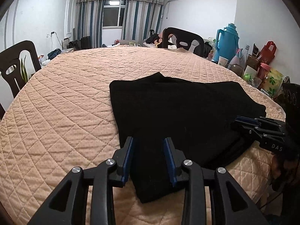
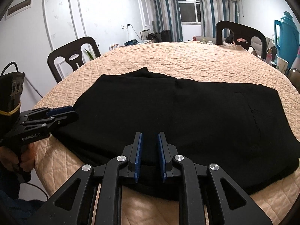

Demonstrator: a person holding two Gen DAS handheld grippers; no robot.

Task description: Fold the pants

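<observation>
Left gripper [image 1: 150, 159] gaped wide over pants' [image 1: 178, 116] near corner | right gripper [image 2: 149, 157] narrower, open at near hem | pants on table [image 1: 65, 103], spreading toward 12, long axis 9-to-3

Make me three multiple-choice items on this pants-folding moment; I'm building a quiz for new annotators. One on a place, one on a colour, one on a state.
1. Where do the pants lie?
A. on the quilted table cover
B. over a chair back
C. on the floor

2. What colour is the big thermos at the table's right side?
A. red
B. blue
C. white

3. How do the jaws of the left gripper stand?
A. shut flat together
B. apart, with cloth between them
C. out of view

Answers:
1. A, the black cloth spreads across the peach quilted table cover.
2. B, its body and handle are light blue.
3. B, a gap shows between the blue pads, over the near corner of the pants. The right gripper likewise stands apart at the near edge.
</observation>
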